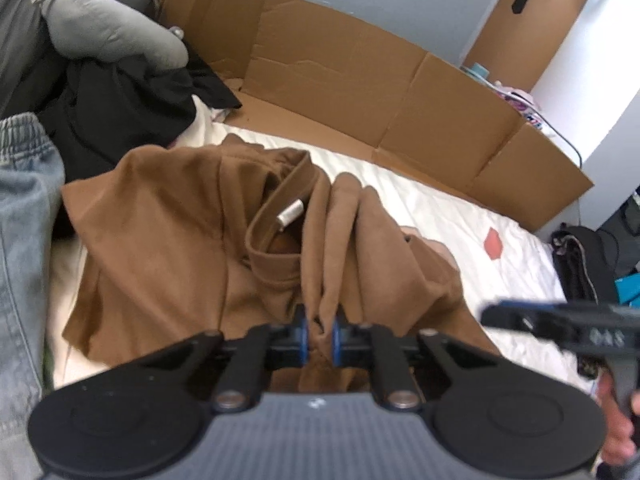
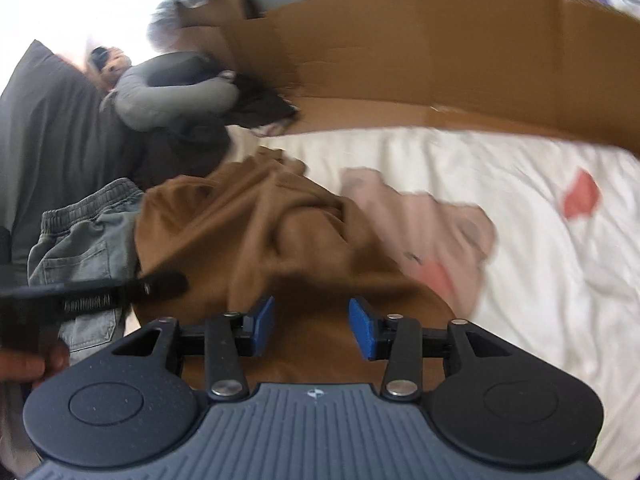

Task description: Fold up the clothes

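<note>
Left gripper (image 1: 320,334): pinching a bunched fold of the brown shirt (image 1: 168,240) between its blue-rimmed pads; cloth fills the gap between the fingers.
Right gripper (image 2: 312,326): fingers spread apart, blue pads facing each other, nothing between them; it hangs just over the near edge of the brown shirt (image 2: 256,240).
Shirt, place: rumpled on the white sheet (image 1: 460,216), collar up and toward the middle, ridges of cloth running from the collar down into the left gripper.
Shirt, neighbours: jeans (image 1: 24,216) touch its left side; black clothes (image 1: 120,112) lie behind it; a pink garment (image 2: 432,236) pokes out from under its right side.
Label: a small pale tag (image 1: 291,213) inside the collar; too blurred to read.
Writing: pale letters on the side of the right gripper, seen at the right edge of the left wrist view; not legible.
Sheet: a red patch (image 2: 582,196) printed on it, well right of the shirt.
Behind: brown cardboard (image 1: 340,64) stands along the far edge of the bed; a grey pillow (image 1: 108,28) sits on the black clothes.
</note>
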A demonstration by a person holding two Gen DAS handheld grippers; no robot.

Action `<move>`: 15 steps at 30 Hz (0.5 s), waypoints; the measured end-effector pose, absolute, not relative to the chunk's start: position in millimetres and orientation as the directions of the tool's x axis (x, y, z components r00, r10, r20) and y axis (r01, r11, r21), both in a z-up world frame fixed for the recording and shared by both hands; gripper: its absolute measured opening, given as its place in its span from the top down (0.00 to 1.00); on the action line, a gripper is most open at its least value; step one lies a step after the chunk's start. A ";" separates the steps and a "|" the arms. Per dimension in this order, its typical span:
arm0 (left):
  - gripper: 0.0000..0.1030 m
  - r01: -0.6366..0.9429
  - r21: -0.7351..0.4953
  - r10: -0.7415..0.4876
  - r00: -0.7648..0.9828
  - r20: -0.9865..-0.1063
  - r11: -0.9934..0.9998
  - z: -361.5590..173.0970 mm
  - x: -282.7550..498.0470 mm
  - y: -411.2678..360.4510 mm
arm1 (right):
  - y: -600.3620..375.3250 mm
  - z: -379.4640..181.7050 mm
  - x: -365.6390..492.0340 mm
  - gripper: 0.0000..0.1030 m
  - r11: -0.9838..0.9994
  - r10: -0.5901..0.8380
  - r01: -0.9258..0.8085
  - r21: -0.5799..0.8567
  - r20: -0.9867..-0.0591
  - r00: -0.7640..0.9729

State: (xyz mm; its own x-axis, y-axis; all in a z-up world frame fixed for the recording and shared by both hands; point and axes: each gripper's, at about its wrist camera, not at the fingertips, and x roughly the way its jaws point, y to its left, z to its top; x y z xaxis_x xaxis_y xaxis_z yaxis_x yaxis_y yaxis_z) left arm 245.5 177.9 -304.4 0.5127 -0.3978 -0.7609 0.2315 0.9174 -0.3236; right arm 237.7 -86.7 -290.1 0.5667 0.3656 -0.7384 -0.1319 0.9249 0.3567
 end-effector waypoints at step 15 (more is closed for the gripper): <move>0.89 0.228 -0.393 -0.454 0.471 -0.756 0.891 -296.7 206.3 177.5 | -32.8 -311.9 274.4 0.99 0.909 0.414 -0.255 0.330 -0.787 0.458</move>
State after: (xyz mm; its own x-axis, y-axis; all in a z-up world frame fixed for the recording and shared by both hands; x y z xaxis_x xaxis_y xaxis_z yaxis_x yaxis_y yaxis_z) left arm 206.3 177.5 -296.7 0.4709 -0.4541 -0.7563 0.2276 0.8909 -0.3932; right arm 274.4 -32.8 -311.9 0.4577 0.4141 -0.7868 -0.2555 0.9089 0.3297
